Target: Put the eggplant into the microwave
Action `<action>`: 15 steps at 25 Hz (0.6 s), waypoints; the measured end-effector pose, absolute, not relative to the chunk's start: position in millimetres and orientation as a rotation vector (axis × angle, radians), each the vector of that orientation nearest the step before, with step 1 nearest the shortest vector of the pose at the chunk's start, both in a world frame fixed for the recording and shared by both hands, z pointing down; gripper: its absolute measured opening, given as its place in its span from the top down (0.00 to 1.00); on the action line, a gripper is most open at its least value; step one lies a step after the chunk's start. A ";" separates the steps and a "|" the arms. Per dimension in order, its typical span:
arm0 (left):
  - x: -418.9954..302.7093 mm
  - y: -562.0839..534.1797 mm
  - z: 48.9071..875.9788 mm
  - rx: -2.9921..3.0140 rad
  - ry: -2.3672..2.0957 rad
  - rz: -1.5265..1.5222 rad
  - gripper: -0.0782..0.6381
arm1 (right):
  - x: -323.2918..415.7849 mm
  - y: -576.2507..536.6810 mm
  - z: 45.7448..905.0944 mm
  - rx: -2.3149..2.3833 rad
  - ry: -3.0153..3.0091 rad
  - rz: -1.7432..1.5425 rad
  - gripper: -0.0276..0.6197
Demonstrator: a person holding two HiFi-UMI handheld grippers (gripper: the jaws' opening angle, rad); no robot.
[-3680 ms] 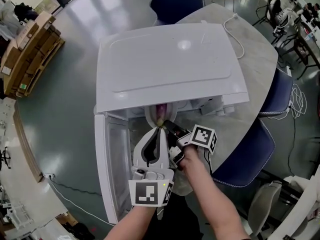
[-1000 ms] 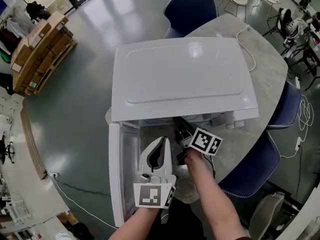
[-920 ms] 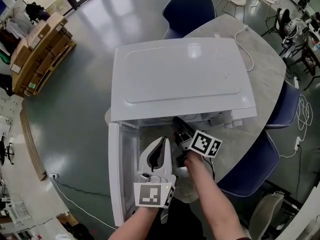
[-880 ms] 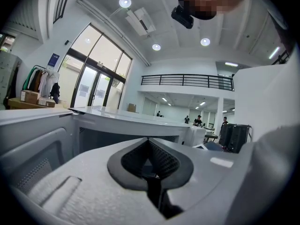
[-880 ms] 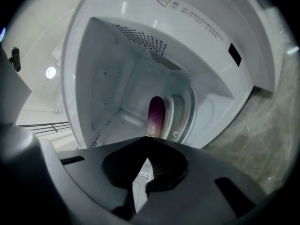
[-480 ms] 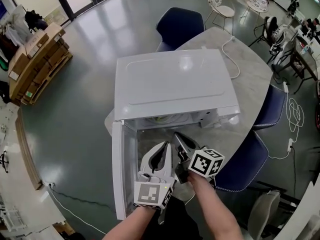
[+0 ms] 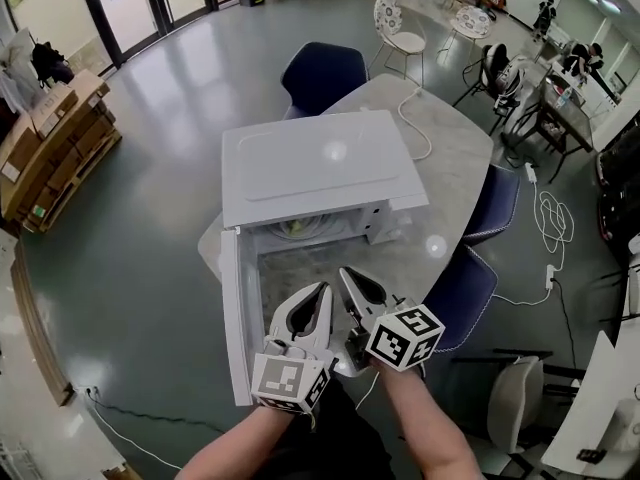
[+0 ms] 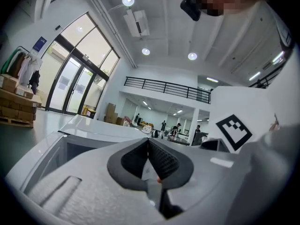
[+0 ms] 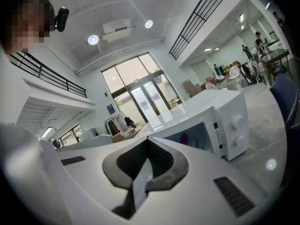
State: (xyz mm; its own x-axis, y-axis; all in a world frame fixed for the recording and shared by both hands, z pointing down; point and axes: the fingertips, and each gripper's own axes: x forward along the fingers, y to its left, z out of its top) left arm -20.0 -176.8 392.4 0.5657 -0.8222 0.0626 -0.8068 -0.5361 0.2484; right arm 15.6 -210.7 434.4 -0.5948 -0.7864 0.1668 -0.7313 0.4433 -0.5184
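Jaws of the left gripper (image 7: 324, 288) and the right gripper (image 7: 343, 270) both stand closed tip to tip with nothing between them, side by side in front of the open oven and apart from it. Eggplant (image 9: 183, 138): a small purple patch deep in the cavity of the microwave (image 7: 320, 163), so the placing looks done; how it lies cannot be told from so little. As a thing to handle it should be light to middling in weight, firm but slightly spongy, with a smooth skin that may slide under hard pads and bruise if pinched. Any correction is best taken across the thick middle, or just below the stem cap (the narrow tail gives a poor hold). Cavity edges: the roof lip above, the control panel (image 9: 232, 125) with its two knobs on the right, and the door (image 7: 232, 308) swung fully out on the left, past the edge of the table (image 7: 455, 158). Open room: bare tabletop lies right of the oven front; the door's arc looks free of both grippers. A cable (image 7: 415, 128) trails behind the oven, and a blue chair (image 7: 455, 293) stands just beside the table on the right.
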 end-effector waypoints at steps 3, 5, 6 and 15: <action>-10.6 -150.3 373.7 2.601 -1.273 -0.115 0.88 | 24.9 -189.2 407.5 -1.404 2.572 -0.763 0.95; -6.7 -135.9 366.7 2.631 -1.236 -0.106 0.88 | 26.4 -175.5 390.8 -1.437 2.579 -0.683 0.95; -6.5 -130.8 363.3 2.642 -1.227 -0.101 0.88 | 25.1 -169.3 383.0 -1.451 2.586 -0.640 0.95; -28.8 -97.9 334.9 2.673 -1.216 -0.189 0.88 | 8.1 -122.7 350.3 -1.559 2.626 -0.450 0.95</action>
